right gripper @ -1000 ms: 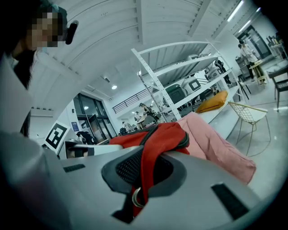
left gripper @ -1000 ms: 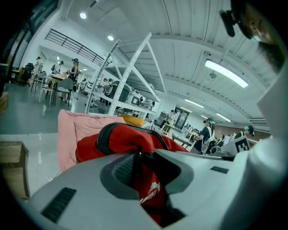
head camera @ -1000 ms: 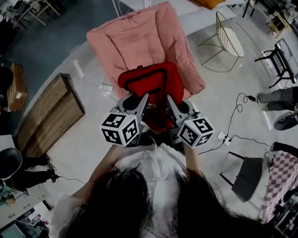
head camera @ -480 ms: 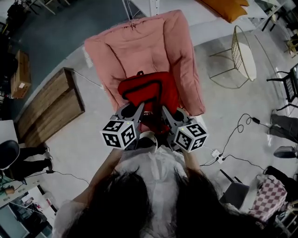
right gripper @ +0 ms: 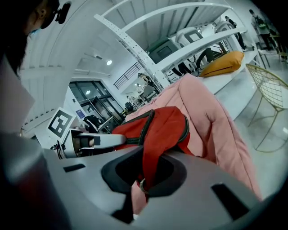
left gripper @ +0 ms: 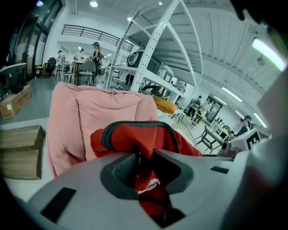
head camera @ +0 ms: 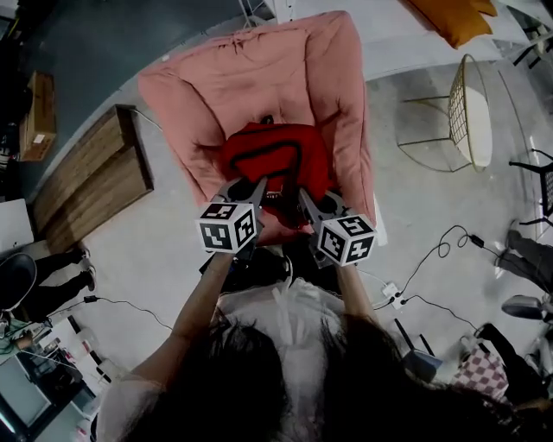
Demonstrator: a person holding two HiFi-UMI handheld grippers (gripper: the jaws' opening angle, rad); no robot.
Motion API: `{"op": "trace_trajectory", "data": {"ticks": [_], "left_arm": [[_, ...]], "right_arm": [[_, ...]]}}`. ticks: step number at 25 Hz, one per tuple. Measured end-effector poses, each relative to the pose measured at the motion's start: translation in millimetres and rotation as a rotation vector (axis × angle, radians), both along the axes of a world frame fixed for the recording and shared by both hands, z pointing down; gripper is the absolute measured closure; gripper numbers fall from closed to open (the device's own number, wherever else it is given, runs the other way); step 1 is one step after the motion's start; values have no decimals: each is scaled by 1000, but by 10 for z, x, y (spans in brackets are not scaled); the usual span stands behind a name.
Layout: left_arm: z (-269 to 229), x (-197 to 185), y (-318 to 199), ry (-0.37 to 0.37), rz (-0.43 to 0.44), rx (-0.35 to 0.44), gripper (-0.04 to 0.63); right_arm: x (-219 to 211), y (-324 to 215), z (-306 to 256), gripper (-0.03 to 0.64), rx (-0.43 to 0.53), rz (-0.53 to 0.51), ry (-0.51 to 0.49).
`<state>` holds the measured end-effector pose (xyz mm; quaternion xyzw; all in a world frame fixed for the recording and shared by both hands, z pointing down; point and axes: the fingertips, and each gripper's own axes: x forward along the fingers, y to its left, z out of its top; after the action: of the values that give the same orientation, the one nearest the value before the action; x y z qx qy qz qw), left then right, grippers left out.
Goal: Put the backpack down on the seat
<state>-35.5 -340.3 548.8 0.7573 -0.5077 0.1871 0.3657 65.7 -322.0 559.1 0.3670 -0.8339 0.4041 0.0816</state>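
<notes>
A red backpack with a black zip hangs over the front of a pink cushioned seat. My left gripper is shut on the backpack's red fabric at its near left side. My right gripper is shut on a red strap of the backpack at its near right side; a metal ring hangs from that strap. In the left gripper view the pink seat rises behind the bag. Both grippers sit side by side just in front of the seat's front edge.
A wooden platform lies on the floor left of the seat. A wire chair stands at the right, with an orange cushion beyond it. Cables and a power strip run on the floor at right. A person's legs show at far left.
The backpack and both grippers have moved forward over the pink seat; the bag now lies further onto the cushion. Both grips have stayed the same.
</notes>
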Motion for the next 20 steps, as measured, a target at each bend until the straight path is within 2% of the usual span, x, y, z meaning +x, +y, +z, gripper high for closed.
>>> {"op": "trace_trajectory", "data": {"ticks": [4,8,11,15,20], "left_arm": [[368,-4,-242,-57,-23,-60,499],[765,-52,-410,-209,-60,-84,499],[1071,-42,-538,-235,-100,-89,499],[1412,70,-739,-256,-20,-93,499],[1715,6,-885,-230,0,-130,498]], "right_arm": [[69,-230,381,577,-73,1,14],[32,-477,789,577,-145,24,41],[62,-653,1079,577,-194,55,64],[177,-807,1363,577,-242,82,44],[197,-930,1702,577,-268,75,85]]}}
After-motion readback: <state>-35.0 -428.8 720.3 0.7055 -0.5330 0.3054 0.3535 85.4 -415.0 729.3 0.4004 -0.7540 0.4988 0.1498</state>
